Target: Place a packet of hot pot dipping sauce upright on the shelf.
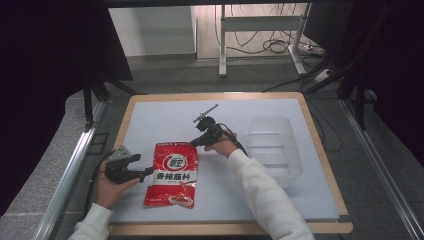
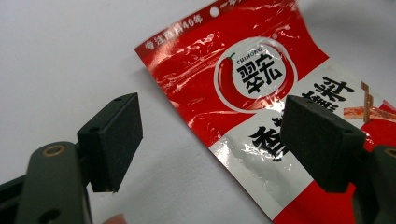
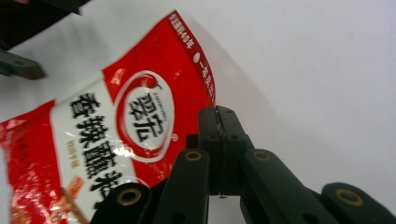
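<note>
A red and white seasoning packet (image 1: 172, 175) (image 2: 243, 79) (image 3: 130, 121) lies on the white mat (image 1: 160, 120), lengthwise toward me. My right gripper (image 1: 194, 143) (image 3: 217, 114) is at the packet's far right corner, its jaws pressed together on that corner's edge. The corner looks slightly raised, with a shadow under it. My left gripper (image 1: 145, 172) (image 2: 210, 116) rests low beside the packet's left edge. Its jaws stand wide apart, and one pad (image 2: 322, 140) hangs over the packet's printed face without touching it.
A clear plastic tray (image 1: 272, 145) stands on the mat to the right of my right hand. The mat covers a wooden table (image 1: 320, 150) with a narrow rim. Beyond the far edge are floor, a desk frame and cables.
</note>
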`<move>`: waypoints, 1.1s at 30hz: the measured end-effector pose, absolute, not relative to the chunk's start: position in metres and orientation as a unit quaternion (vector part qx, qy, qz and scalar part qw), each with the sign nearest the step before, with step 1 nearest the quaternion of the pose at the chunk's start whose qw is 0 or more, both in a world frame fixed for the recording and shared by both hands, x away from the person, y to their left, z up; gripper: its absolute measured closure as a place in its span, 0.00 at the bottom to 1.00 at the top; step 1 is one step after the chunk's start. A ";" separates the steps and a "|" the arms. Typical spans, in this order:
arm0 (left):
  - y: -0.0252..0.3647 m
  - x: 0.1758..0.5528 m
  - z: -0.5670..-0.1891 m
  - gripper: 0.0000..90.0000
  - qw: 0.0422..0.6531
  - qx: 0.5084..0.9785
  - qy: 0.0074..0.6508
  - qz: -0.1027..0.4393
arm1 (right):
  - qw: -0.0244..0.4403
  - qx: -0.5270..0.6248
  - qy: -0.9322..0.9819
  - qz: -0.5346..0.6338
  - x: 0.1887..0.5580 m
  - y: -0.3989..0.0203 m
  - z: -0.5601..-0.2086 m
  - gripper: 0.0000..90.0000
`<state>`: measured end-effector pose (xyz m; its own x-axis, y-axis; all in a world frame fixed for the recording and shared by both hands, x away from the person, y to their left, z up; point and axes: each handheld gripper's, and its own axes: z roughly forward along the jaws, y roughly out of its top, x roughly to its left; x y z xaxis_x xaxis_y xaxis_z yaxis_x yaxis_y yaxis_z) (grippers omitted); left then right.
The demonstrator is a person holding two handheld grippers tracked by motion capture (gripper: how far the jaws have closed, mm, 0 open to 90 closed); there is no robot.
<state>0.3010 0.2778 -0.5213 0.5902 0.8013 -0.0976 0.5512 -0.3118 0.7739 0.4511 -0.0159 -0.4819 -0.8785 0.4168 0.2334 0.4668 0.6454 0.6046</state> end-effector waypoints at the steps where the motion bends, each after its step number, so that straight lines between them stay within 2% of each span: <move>1: 0.278 0.303 -0.523 0.23 0.402 0.796 0.427 0.152 | 0.036 -0.236 -0.906 -0.349 0.447 -0.016 -0.477 0.99; 18: 0.274 0.341 -0.540 0.25 0.388 0.795 0.447 0.133 | 0.037 -0.201 -0.909 -0.364 0.428 -0.021 -0.467 0.99; 33: 0.264 0.366 -0.544 0.26 0.388 0.811 0.421 0.122 | 0.029 -0.179 -0.913 -0.365 0.422 -0.019 -0.464 0.99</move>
<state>0.3656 0.2637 -0.5438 0.6162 0.7771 -0.1283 0.5875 -0.3450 0.7319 0.4217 -0.0191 -0.4639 -0.9343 0.3050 0.1845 0.3481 0.6691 0.6566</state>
